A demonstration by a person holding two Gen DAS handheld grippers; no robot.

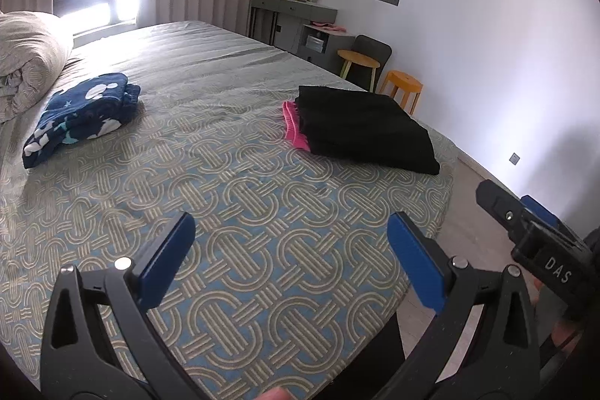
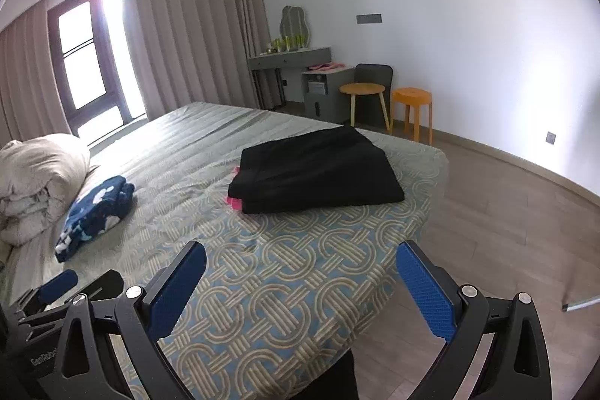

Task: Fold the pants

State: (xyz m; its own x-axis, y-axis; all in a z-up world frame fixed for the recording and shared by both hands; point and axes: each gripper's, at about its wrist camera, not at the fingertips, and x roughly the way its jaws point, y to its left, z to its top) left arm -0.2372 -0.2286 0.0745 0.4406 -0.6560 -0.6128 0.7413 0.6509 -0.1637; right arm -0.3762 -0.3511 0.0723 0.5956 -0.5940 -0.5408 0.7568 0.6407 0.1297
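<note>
A: Status of each tool?

B: The left tool (image 1: 292, 257) has its blue-padded jaws spread wide and holds nothing. The right tool (image 2: 300, 283) is the same: wide, nothing between the pads. Both hover above the near edge of the bed with the patterned grey-blue woven cover (image 1: 243, 212).

A: Location of the pants?

B: A folded black fabric stack (image 2: 318, 167) lies ahead of both tools, well apart from them, toward the bed's far right corner. A bright pink garment edge (image 1: 294, 126) shows from under its left side. A rumpled navy fleece garment with white shapes (image 1: 82, 111) lies ahead and far left, beside a rolled beige duvet (image 1: 30, 55). Which item is the task's pants cannot be confirmed; the navy piece looks unfolded, so it is the likely candidate.

A: Governing relation?

B: The navy piece's long axis runs from near-left to far-right, diagonal to the tools. The left tool is nearer. Judgement: the approach should lead leftward.
</note>
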